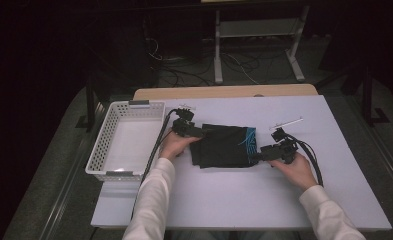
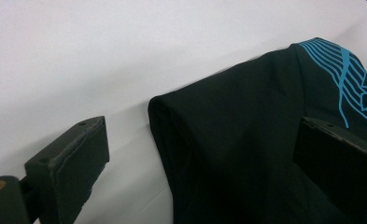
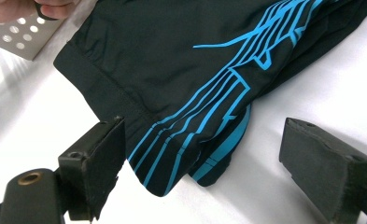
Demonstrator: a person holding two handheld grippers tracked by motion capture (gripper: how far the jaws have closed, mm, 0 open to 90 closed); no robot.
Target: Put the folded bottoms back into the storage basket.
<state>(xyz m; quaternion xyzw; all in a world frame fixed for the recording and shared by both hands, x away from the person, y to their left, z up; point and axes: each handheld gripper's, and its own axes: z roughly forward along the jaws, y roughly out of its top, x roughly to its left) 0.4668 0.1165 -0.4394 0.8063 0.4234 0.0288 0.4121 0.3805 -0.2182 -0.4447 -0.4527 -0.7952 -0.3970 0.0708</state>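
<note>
Bench (image 1: 284, 200) white, wide bare room right of right claw and nearer person. White perforated basket (image 1: 119, 145) left of left claw, near, apart. Folded black shorts with blue stripes (image 1: 224, 146) lie flat between both claws.

Left claw (image 2: 200, 154): jaws wide apart, folded corner between, pads not pressing.

Right claw (image 3: 204, 158): jaws wide apart, straddling striped hem corner (image 3: 172, 182), no grip.

Judgement: push each claw deeper over all layers before closing; lift both level, then clear basket rim when moving left.
</note>
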